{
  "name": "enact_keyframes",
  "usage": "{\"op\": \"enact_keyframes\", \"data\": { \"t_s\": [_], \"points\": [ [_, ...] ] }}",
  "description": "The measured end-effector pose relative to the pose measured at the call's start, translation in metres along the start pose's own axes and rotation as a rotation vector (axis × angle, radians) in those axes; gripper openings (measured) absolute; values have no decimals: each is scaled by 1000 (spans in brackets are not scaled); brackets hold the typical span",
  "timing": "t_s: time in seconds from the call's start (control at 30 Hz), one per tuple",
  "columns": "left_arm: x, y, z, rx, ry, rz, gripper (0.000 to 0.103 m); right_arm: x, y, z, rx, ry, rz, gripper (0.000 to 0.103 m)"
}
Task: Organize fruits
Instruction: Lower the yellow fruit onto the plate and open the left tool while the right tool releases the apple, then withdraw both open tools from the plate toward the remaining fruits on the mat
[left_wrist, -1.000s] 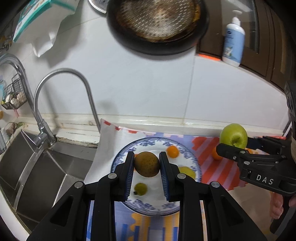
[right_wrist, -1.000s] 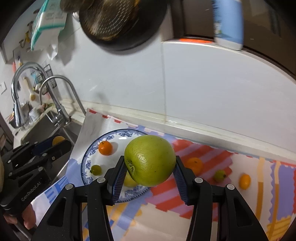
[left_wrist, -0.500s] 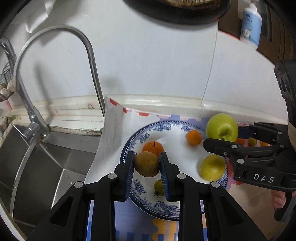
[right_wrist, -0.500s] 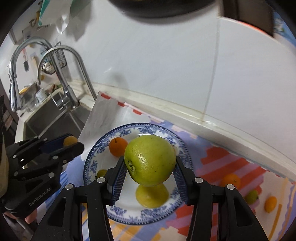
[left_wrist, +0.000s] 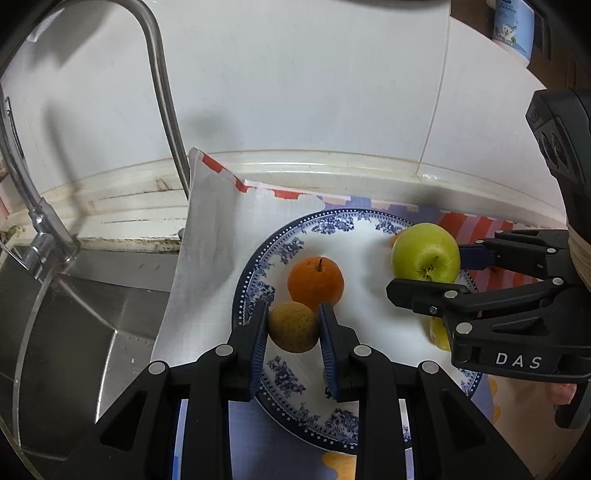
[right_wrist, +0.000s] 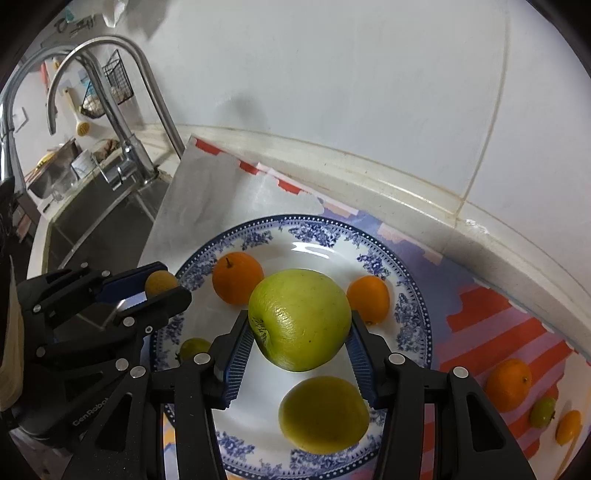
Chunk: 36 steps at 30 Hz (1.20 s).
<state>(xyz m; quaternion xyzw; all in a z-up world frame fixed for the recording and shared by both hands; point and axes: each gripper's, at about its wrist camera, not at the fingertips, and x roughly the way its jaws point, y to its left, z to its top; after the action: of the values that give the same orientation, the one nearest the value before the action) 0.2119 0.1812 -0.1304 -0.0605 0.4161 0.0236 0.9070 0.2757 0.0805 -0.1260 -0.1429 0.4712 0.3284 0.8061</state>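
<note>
Left wrist view: the left claw (left_wrist: 293, 334) is clamped on a small brownish-yellow fruit (left_wrist: 293, 326), pads pressing both its sides, at lower centre of frame. That fruit hangs over the near-left rim of the blue-patterned plate (left_wrist: 280, 254), just below a large orange (left_wrist: 316, 282) already lying on the plate.

Right wrist view: the right claw (right_wrist: 299, 339) is closed on a green apple (right_wrist: 300, 319), blue pads bearing on its left and right flanks, stem dimple turned to the lower left. The apple sits above the plate's middle, with bare white plate under it. A yellow fruit (right_wrist: 323, 415) lies just below it in frame, a smaller orange (right_wrist: 368, 298) just to its right, a small green fruit (right_wrist: 192, 347) at the left rim. Three more small fruits lie on the patterned mat (right_wrist: 498, 332) at right, well apart from the plate.

Judgement: both loads are over the plate; the deciding relation is the open patch straight beneath the apple, between the two oranges and the yellow fruit. Whether either carried fruit touches the plate cannot be told.
</note>
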Motion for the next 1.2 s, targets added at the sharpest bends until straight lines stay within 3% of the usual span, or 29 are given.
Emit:
{"op": "enact_keyframes", "data": {
  "t_s": [0.57, 0.9, 1.2],
  "points": [
    [13, -2, 0, -4, 26, -17, 28, 13, -4, -2, 3, 33, 1, 51],
    [-8, 4, 2, -26, -11, 52, 46, 14, -3, -4, -4, 42, 3, 51],
    [-24, 8, 2, -46, -42, 76, 47, 2, 4, -3, -33, 2, -17, 60]
  ]
}}
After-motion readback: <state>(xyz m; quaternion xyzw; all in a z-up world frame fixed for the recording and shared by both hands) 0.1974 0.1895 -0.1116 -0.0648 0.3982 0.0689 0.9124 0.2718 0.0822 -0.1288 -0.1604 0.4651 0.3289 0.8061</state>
